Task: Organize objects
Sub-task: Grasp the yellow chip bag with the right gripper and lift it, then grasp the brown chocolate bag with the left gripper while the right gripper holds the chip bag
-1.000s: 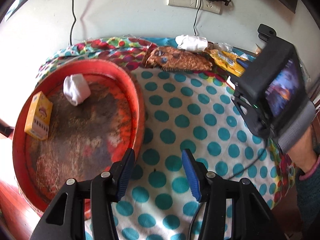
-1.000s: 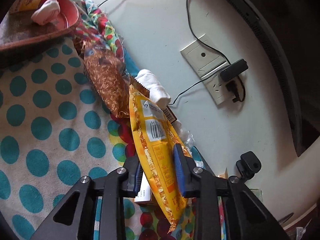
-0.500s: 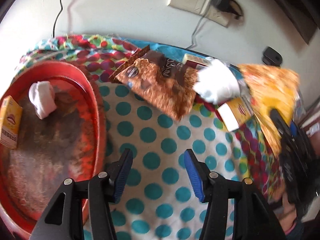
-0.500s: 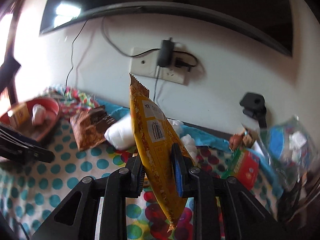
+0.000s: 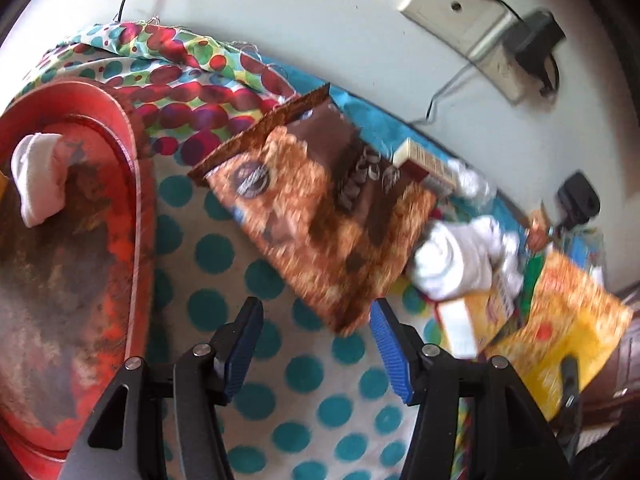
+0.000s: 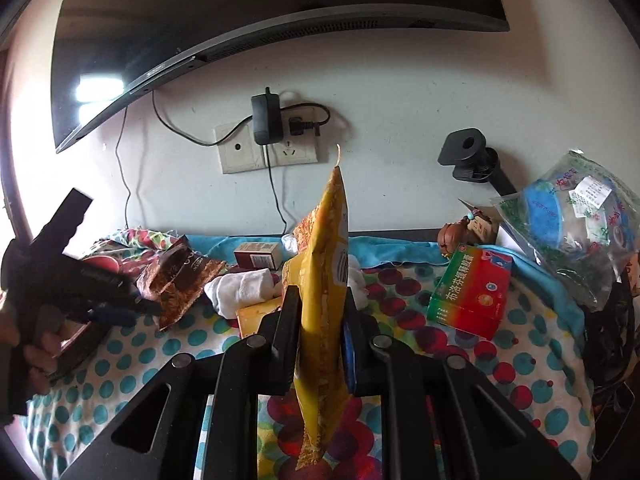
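- My right gripper [image 6: 320, 322] is clamped on the yellow snack bag [image 6: 325, 280], holding it edge-up, clear of the dotted cloth [image 6: 132, 356].
- My left gripper [image 5: 316, 334] has just been opening; its jaws stand apart with nothing between them, just near the brown snack bag [image 5: 320, 220].
- The brown bag lies on the cloth, right of the red tray [image 5: 134, 184].
- A white sock [image 5: 38, 180] sits in the tray.

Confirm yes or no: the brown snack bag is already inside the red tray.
No. The brown snack bag lies on the polka-dot cloth beside the red tray, which holds only a white roll.
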`<state>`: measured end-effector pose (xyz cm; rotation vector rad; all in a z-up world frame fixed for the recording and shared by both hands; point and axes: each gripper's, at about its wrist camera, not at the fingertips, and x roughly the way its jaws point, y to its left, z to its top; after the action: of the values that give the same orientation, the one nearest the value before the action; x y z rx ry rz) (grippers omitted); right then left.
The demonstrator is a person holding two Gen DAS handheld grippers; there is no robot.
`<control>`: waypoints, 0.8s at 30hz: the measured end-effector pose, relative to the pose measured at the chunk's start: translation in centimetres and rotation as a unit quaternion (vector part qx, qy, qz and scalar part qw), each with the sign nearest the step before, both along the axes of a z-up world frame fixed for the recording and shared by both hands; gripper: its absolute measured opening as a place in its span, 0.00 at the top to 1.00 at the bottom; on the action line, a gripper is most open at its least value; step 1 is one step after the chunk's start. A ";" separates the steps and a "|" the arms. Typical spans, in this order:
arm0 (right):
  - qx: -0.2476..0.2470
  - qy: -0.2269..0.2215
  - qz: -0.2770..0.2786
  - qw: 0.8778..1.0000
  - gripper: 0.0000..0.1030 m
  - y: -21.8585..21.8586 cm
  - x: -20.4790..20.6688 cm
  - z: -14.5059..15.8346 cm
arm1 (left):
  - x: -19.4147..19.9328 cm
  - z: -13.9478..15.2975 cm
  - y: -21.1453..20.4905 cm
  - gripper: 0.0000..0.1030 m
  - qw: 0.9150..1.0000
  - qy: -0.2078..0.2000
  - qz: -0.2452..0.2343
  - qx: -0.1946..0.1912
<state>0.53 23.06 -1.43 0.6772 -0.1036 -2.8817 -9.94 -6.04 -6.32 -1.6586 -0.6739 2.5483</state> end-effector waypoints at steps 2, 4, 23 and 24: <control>0.003 0.004 0.005 1.000 0.83 -0.3 0.2 -0.2 | -0.4 -0.2 -0.1 0.44 1.000 0.008 0.013 0.005; 0.006 0.005 0.012 1.000 0.82 -0.6 0.3 -0.4 | -0.7 -0.3 -0.4 0.43 0.999 0.019 0.023 0.012; 0.012 -0.003 0.029 1.000 0.79 -1.4 0.1 -0.4 | -3.9 -0.9 -1.0 0.33 0.989 0.080 0.070 0.106; 0.012 -0.005 0.030 0.999 0.79 -1.4 0.0 -0.5 | -4.4 -0.7 -1.0 0.33 0.988 0.084 0.071 0.112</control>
<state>0.57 21.66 -1.89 0.6859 -0.0491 -2.8278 -14.34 -7.02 -7.02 -1.3553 -1.0511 2.5518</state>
